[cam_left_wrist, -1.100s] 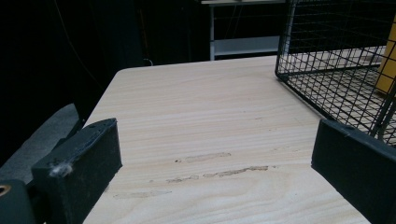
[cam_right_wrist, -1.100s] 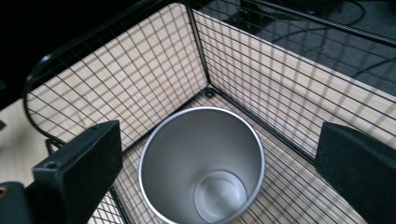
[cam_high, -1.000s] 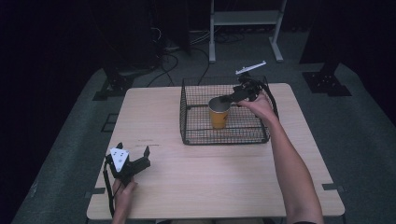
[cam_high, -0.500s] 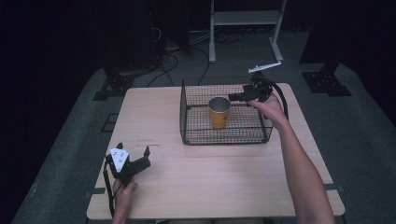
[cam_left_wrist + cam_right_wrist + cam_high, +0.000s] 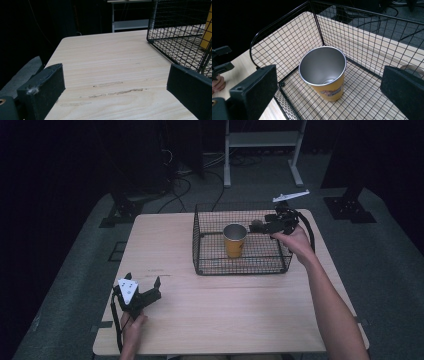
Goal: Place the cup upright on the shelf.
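A yellow cup [image 5: 234, 240] with a metal inside stands upright in a black wire basket [image 5: 210, 256] on the wooden table [image 5: 225, 315]. My right gripper [image 5: 258, 225] hovers over the basket's right side, open and holding nothing. In the right gripper view the cup [image 5: 324, 72] sits below and between the wide-apart jaws of that gripper [image 5: 329, 77], inside the basket [image 5: 362, 37]. My left gripper [image 5: 143, 280] rests low at the table's front left, open and empty. In the left gripper view, that gripper [image 5: 115, 85] faces bare table [image 5: 105, 62], with the basket [image 5: 175, 25] at upper right.
A white shelf frame [image 5: 262, 140] stands on the floor behind the table, with cables [image 5: 185, 175] and black stand bases [image 5: 120, 212] nearby. The table's left half and front lie bare. The table edge runs close behind the basket.
My right gripper has drawn back to the right and slightly up, away from the cup's rim. The cup stays upright in the basket. The left gripper has not moved.
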The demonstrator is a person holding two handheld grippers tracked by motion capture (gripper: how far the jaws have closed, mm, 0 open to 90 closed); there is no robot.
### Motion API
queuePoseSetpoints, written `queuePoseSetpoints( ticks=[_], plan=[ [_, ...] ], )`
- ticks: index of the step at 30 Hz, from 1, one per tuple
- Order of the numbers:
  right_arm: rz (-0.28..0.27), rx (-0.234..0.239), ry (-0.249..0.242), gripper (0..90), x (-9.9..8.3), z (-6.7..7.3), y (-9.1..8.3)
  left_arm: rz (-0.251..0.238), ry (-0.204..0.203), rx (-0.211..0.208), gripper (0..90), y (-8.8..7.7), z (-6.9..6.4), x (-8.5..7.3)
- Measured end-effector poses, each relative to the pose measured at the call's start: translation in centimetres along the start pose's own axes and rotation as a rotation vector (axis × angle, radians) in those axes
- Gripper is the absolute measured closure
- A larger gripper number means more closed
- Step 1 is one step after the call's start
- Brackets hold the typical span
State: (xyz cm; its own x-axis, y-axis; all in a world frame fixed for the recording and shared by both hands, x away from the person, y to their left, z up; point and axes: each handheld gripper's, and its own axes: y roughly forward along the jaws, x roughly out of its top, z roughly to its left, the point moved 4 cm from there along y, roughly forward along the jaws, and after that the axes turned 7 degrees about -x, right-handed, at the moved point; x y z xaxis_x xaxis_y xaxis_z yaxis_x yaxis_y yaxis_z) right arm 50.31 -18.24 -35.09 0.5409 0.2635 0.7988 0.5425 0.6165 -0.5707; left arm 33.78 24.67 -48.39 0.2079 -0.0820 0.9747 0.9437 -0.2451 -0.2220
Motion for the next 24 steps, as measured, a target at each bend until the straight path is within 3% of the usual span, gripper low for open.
queuePoseSetpoints(
  ticks=[11,24],
  plan=[
    [-0.011,0.023,-0.006,0.6,-1.6,0.7,-1.5,0.000,0.000,0.000,0.8,0.0,0.0,0.0],
    [-0.010,0.054,-0.048,0.6,-3.9,2.0,-2.6,0.001,0.001,0.000,0.8,0.0,0.0,0.0]
  ],
)
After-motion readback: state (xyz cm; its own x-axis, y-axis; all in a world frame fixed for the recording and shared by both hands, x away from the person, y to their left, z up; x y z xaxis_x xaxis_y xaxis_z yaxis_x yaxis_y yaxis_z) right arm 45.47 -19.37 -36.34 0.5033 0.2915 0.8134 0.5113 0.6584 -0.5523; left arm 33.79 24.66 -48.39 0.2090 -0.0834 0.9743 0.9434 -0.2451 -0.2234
